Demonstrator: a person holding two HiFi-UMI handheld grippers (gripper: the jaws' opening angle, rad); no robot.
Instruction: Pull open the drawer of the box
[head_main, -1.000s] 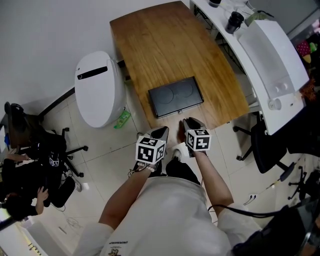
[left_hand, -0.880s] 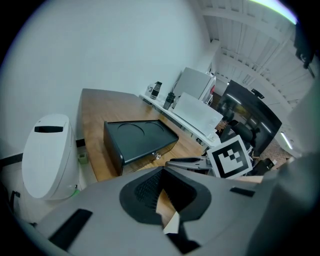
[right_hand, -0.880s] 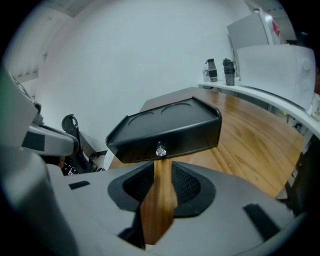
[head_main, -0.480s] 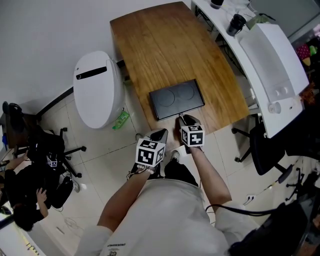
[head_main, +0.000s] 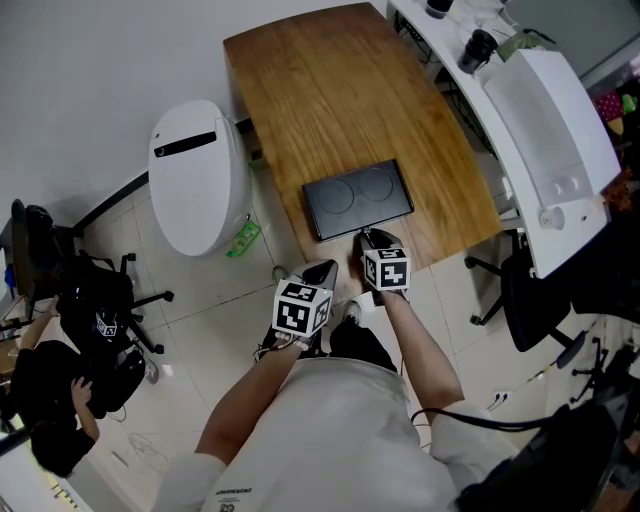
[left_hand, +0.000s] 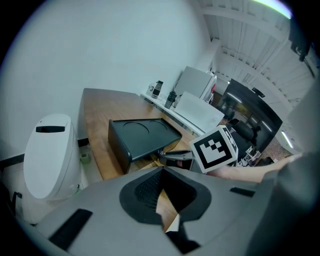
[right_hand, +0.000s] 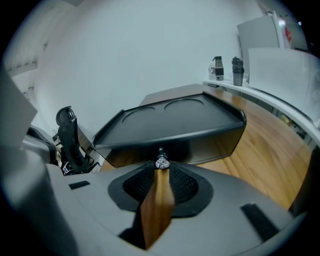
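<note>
Now the right claw (head_main: 365, 237) reaches straight forward on an outstretched forearm, clenched on the knob (right_hand: 161, 161) of the box (head_main: 357, 198), which sits just ahead at the worktop (head_main: 330, 90) edge. To its left, drawn back, the left claw (head_main: 323, 268) hangs closed, empty.

R gripper (right_hand: 161, 168) jaws pinch the small faceted knob (right_hand: 161, 162) on the front of the black box (right_hand: 175, 122), w/ a thin wedge of wooden table (right_hand: 270, 145) showing btwn them. Box top has 2 round recesses. Far right, dark bottles (right_hand: 237, 71) stand on a white counter (right_hand: 260, 98). A black chair (right_hand: 72, 145) is at left.
</note>
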